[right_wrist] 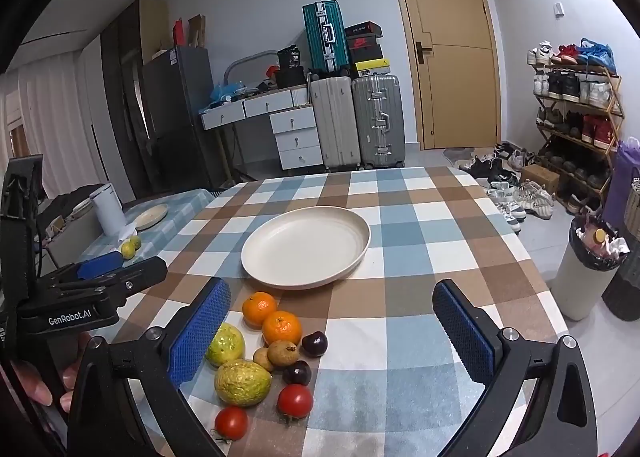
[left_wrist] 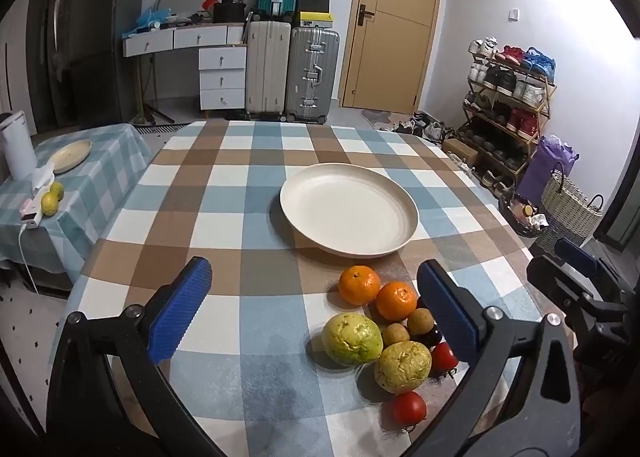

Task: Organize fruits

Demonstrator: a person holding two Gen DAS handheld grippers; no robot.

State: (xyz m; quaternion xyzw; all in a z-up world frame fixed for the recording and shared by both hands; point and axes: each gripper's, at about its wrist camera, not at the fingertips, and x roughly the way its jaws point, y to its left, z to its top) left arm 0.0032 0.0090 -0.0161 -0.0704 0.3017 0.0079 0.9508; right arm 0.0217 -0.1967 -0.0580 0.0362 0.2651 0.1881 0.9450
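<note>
A pile of fruit lies on the checked tablecloth in front of an empty cream plate (left_wrist: 348, 209) (right_wrist: 306, 247). It holds two oranges (left_wrist: 359, 284) (right_wrist: 281, 328), two yellow-green guavas (left_wrist: 352, 339) (right_wrist: 242, 382), two red tomatoes (left_wrist: 409, 407) (right_wrist: 295, 400), brown longans (left_wrist: 420, 321) (right_wrist: 283, 352) and dark cherries (right_wrist: 314, 343). My left gripper (left_wrist: 316, 313) is open and empty, above the table to the left of the pile. My right gripper (right_wrist: 332, 337) is open and empty, over the right side of the pile.
A side table at the left carries a small plate (left_wrist: 72, 155), a white kettle (left_wrist: 16, 149) and two limes (left_wrist: 51, 199). The table's right edge drops off toward a shoe rack (left_wrist: 508, 97) and a bin (right_wrist: 588, 269). Suitcases (left_wrist: 288, 73) stand beyond the far edge.
</note>
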